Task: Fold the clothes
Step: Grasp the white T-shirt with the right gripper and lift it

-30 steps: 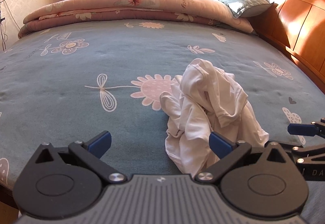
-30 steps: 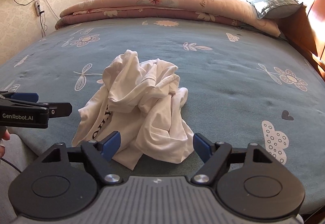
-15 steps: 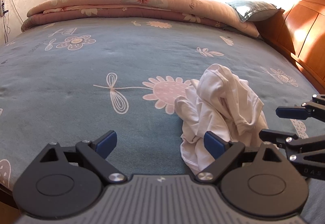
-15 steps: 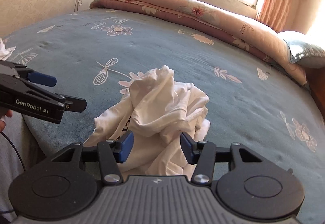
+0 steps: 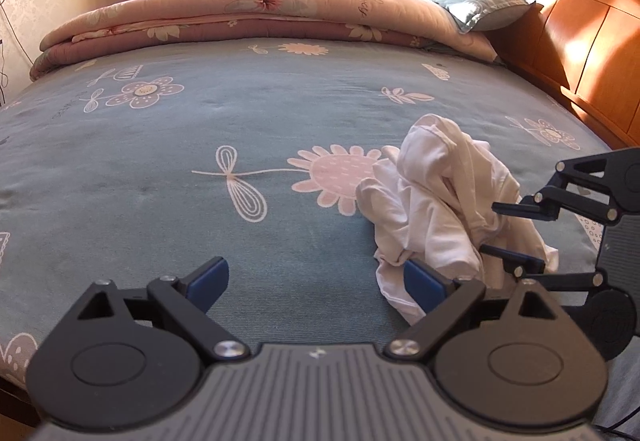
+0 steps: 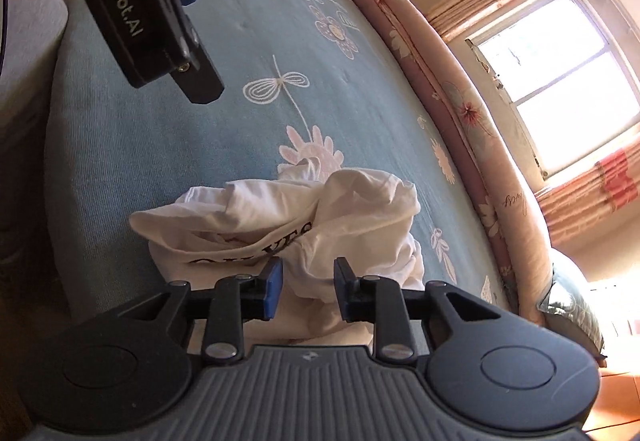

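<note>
White shirt (image 5: pixel 444 201) crumpled in a heap, black lettering partly hidden, on bed (image 5: pixel 200 145), left gripper (image 5: pixel 316 281) jaws wide apart, right gripper (image 6: pixel 307 287) jaws narrowly apart around a fold.

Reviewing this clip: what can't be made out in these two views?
- White garment: its type and its sleeves are lost in the crumple; in the right wrist view a fold cuts off the black lettering.
- Right hand-held gripper: the pads straddle cloth, but actual contact is unclear.
- Left hand-held gripper: its right pad hides the garment's near edge in the left wrist view.
</note>
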`<control>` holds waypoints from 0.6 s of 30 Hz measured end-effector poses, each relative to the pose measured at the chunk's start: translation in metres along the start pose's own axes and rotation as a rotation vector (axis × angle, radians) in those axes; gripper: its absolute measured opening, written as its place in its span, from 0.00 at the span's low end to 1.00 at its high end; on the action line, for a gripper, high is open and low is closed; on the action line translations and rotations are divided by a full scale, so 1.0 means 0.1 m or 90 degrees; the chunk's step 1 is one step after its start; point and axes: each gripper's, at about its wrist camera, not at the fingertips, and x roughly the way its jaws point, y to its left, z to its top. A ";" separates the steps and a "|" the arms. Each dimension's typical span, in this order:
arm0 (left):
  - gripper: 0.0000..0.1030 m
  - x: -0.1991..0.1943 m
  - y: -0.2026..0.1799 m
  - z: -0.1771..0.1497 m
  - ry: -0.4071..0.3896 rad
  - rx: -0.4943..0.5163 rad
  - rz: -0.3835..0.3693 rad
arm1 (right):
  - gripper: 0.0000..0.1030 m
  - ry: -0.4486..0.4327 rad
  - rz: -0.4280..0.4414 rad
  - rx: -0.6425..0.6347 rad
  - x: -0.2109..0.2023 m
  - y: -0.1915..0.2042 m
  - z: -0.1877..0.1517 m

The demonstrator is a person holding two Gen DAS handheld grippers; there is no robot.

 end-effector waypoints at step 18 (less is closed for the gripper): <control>0.91 -0.01 -0.19 -0.02 -0.010 0.057 -0.034 | 0.11 0.049 -0.133 0.207 0.01 -1.18 -0.43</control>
